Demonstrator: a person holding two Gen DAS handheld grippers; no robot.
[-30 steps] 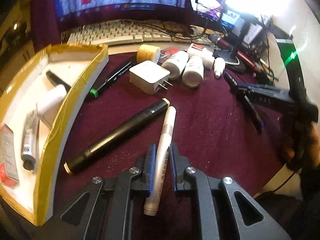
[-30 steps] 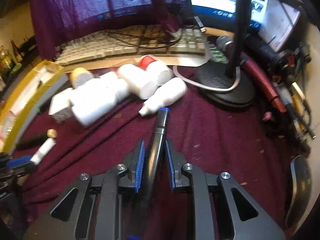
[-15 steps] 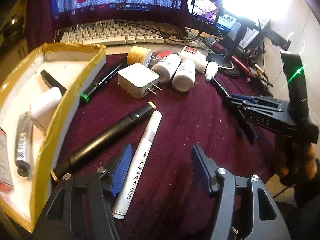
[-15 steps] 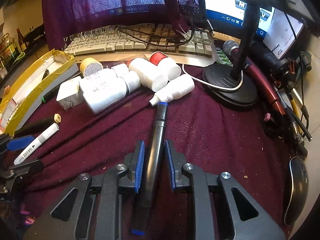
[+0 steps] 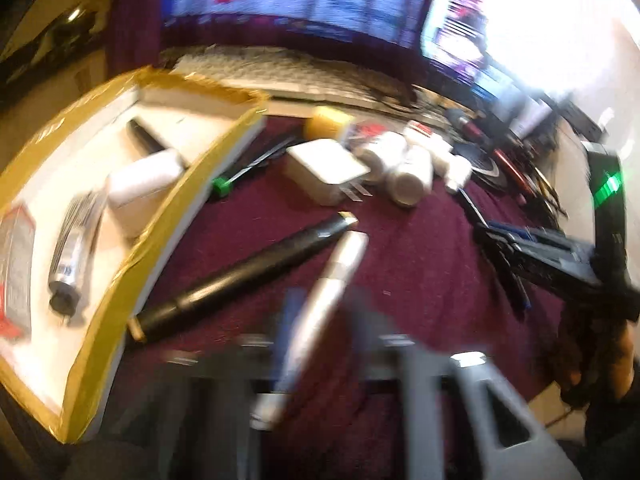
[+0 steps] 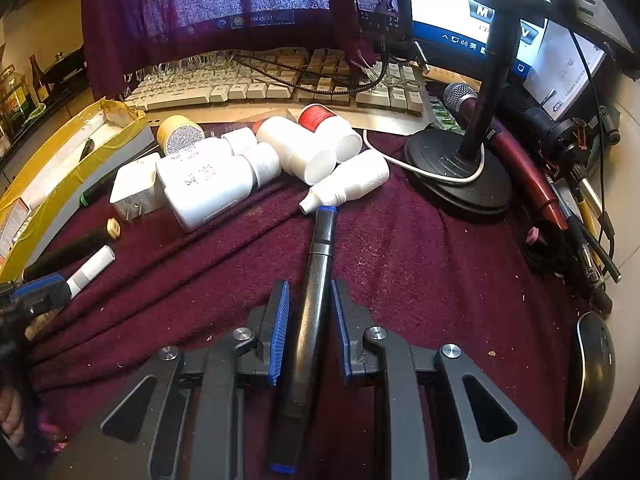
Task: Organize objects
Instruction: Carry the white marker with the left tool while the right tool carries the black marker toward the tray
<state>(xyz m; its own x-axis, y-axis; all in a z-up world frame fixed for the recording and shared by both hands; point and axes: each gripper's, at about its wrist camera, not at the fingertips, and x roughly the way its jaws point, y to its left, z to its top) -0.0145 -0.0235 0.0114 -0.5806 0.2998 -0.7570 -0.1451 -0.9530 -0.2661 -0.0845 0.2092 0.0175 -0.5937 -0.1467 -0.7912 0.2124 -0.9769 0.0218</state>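
Only the right wrist view shows the mouse (image 6: 592,376) beside right tongs (image 6: 309,320).

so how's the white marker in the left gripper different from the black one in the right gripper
The white marker has a pale body with a silvery band, while the black marker is dark with blue ends. The white marker lies slanted between the left gripper fingers, its tip leaning right; the black marker runs nearly straight along the right gripper. The left view is motion-blurred, so its grip is unclear; the right one looks clamped. Both are slim markers over the maroon cloth.
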